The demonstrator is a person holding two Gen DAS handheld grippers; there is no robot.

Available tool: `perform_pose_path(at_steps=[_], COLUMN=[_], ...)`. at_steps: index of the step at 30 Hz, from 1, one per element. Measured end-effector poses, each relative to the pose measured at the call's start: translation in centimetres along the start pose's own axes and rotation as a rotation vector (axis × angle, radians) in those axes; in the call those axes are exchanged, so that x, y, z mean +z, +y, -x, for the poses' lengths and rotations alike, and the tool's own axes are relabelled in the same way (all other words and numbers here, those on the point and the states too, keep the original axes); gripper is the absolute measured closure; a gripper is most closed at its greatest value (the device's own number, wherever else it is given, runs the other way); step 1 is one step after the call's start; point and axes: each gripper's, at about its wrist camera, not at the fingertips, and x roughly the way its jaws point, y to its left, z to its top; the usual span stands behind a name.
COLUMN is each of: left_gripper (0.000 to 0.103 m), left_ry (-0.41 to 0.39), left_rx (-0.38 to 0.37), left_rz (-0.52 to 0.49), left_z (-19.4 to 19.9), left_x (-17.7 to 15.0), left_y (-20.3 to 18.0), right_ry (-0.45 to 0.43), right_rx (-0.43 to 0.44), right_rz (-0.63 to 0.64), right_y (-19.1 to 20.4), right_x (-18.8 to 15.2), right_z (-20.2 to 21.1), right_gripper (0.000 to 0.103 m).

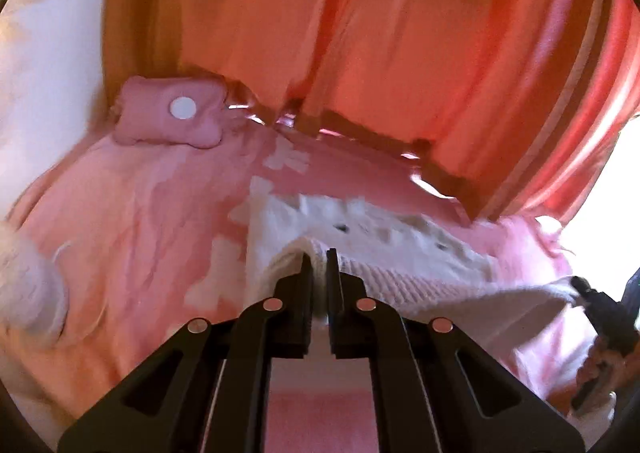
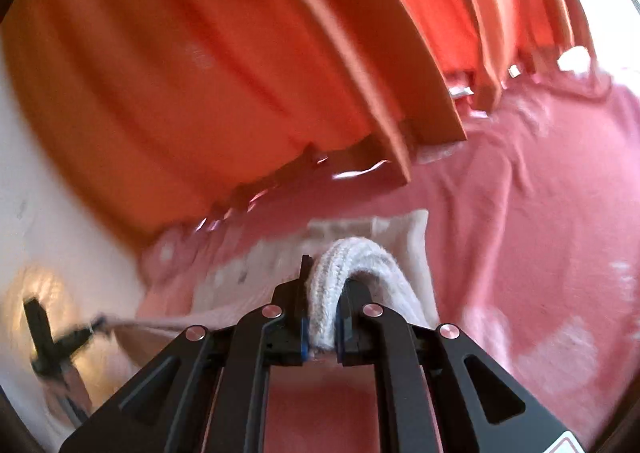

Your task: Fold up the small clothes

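The left gripper (image 1: pixel 319 253) is pinching a fold of the white knitted garment (image 1: pixel 400 253) at the centre of the left wrist view, its jaws drawn narrow with cloth wedged between them. The right gripper (image 2: pixel 326 273) is doing the same at the centre of its own view — a thick ribbed edge of the white knitted garment (image 2: pixel 352 257) is arching up over and between its near-closed jaws.

The garment is lying across the pink bedspread (image 1: pixel 140 213), its far portion resting flat in the middle of both frames while the near edge is being lifted. That edge is running taut from one gripper toward the other: in the left wrist view it is stretching toward the right gripper (image 1: pixel 596 305) at the right margin, and in the right wrist view a tight line of cloth is leading to the left gripper (image 2: pixel 90 331) at the lower left. Holding two spread points on one hem is probably meant to keep the edge straight, so it can be carried over the flat part as a clean fold rather than bunching.

A pink cushion (image 1: pixel 172 113) with a white disc is sitting at the upper left of the left wrist view, well apart from the garment, against the orange curtain (image 1: pixel 280 13) — clear of the working area. Both views are blurring, so finer stitch detail is not readable.
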Motion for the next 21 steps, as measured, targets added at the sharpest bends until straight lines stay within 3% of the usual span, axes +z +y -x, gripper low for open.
perform_pose_path(at_steps=[4, 8, 11, 13, 15, 17, 20, 21], left_gripper=[0.098, 0.097, 0.093, 0.086, 0.058, 0.052, 0.038, 0.033], left_ry=[0.073, 0.110, 0.120, 0.083, 0.045, 0.031, 0.027, 0.014], left_rx=[0.132, 0.177, 0.159, 0.137, 0.152, 0.155, 0.155, 0.152], left_rz=[0.026, 0.046, 0.087, 0.070, 0.054, 0.044, 0.047, 0.051], left_z=[-11.6, -18.2, -19.1, -18.7, -18.5, -18.4, -17.9, -17.5], left_x=[1.3, 0.2, -0.1, 0.6, 1.0, 1.0, 0.8, 0.7], left_y=[1.0, 2.4, 3.3, 3.2, 3.1, 3.2, 3.2, 3.1], right_ry=[0.090, 0.138, 0.132, 0.094, 0.076, 0.093, 0.037, 0.001], right_rx=[-0.096, -0.152, -0.100, -0.080, -0.059, -0.051, -0.180, -0.201], right_rz=[-0.051, -0.071, -0.119, -0.113, -0.122, -0.119, 0.007, 0.047], right_y=[-1.5, -3.2, -3.7, -3.5, -3.2, -2.9, -1.5, -1.0], right_x=[0.4, -0.3, 0.4, 1.4, 1.9, 1.8, 1.7, 1.8], right_z=[-10.3, -16.6, -16.6, -15.4, -14.8, -15.1, -14.6, -14.0], right_gripper=[0.095, 0.093, 0.087, 0.082, 0.076, 0.066, 0.061, 0.054])
